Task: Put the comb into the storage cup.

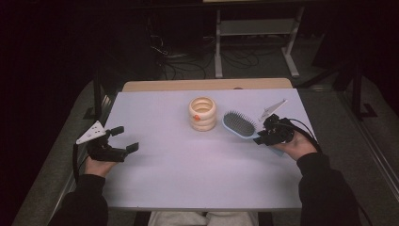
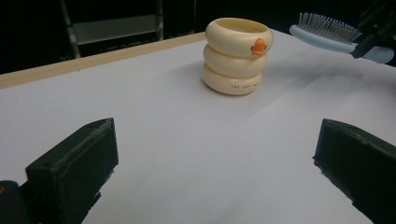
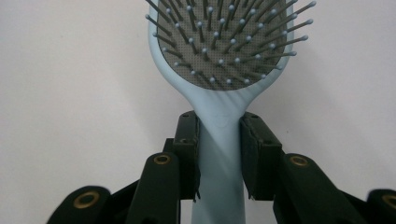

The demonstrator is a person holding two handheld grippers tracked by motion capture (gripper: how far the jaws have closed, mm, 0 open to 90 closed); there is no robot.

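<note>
A light blue hairbrush with a grey bristle pad is held just above the white table, bristles up. My right gripper is shut on its handle, both jaws pressed against the handle's sides. In the left gripper view the brush hangs at the top right. A cream holder made of three stacked rings with an orange spot stands upright at the table's middle back, left of the brush; it also appears as the cream holder. My left gripper rests open at the left edge, nothing between its jaws.
The white table top lies on a wooden table whose edge runs along the back. Beyond it, on the dark floor, are cables and a metal frame. A person's dark sleeves come in from the bottom.
</note>
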